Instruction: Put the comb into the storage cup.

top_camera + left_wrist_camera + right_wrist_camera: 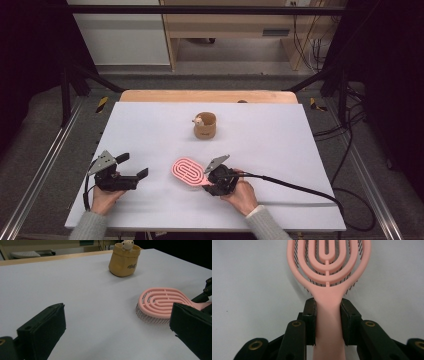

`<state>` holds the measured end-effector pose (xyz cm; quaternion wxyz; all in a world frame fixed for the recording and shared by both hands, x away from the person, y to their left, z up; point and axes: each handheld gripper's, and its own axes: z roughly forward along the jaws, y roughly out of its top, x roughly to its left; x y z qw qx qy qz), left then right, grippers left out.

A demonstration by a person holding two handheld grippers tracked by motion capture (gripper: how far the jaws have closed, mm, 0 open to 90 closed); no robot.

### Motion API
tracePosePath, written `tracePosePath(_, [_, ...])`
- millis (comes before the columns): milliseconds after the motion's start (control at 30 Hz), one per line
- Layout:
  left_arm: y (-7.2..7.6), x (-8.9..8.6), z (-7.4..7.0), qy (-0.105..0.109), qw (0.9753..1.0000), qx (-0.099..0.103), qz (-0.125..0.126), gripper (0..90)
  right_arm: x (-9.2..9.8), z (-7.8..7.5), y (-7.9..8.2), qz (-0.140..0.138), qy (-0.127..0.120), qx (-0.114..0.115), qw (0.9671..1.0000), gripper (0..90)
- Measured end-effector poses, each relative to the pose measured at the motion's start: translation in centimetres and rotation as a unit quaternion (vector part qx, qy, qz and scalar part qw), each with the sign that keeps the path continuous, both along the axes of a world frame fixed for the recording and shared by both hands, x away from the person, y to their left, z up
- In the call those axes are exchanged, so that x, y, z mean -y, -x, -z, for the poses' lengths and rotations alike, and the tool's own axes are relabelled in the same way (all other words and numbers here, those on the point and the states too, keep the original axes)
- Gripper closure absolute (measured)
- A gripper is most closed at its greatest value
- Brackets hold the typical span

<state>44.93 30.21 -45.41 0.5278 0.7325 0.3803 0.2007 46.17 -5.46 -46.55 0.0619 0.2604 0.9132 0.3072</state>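
The desk (150, 130) is covered by a white sheet, with a strip of bare wood showing along its far edge. In the high view the person's forearms come in over the near edge and are cut off at the sleeves.

The right gripper (209, 181) sits near the middle of the near edge, a black cable trailing from it toward the right edge. Its jaws are pressed against both sides of the handle of the pink hairbrush (187, 172), pinching it just below the head. In the right gripper view (328, 322) the brush (328, 267) runs straight up from the jaws; the top of its head is cut off by the frame, and the lower end of the handle is hidden between the jaws. Dark bristles show through the slots, pointing down at the sheet. Whether the bristle tips touch the desk cannot be told.

The left gripper (135, 166) lies toward the near left corner, well apart from the brush, jaws spread wide with nothing between them. In the left gripper view (117, 332) its right jaw covers part of the brush handle (162, 303).

A small tan fabric pot (205, 125) stands upright toward the middle of the far edge, a small pale figure (198, 120) on its rim, too small to make out.
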Motion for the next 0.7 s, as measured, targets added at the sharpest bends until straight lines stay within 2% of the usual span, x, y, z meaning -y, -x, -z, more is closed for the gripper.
tracePosePath(267, [0.0, 0.0, 0.0, 0.000, 1.0000, 0.000, 0.000, 0.3, 0.1, -0.3, 0.1, 0.001, -0.005, -0.007, 1.0000, 69.9])
tracePosePath(700, [0.1, 0.1, -0.1, 0.003, 1.0000, 0.001, 0.000, 0.2, 0.6, -1.4, 0.3, 0.005, -0.020, 0.008, 0.9998, 70.0])
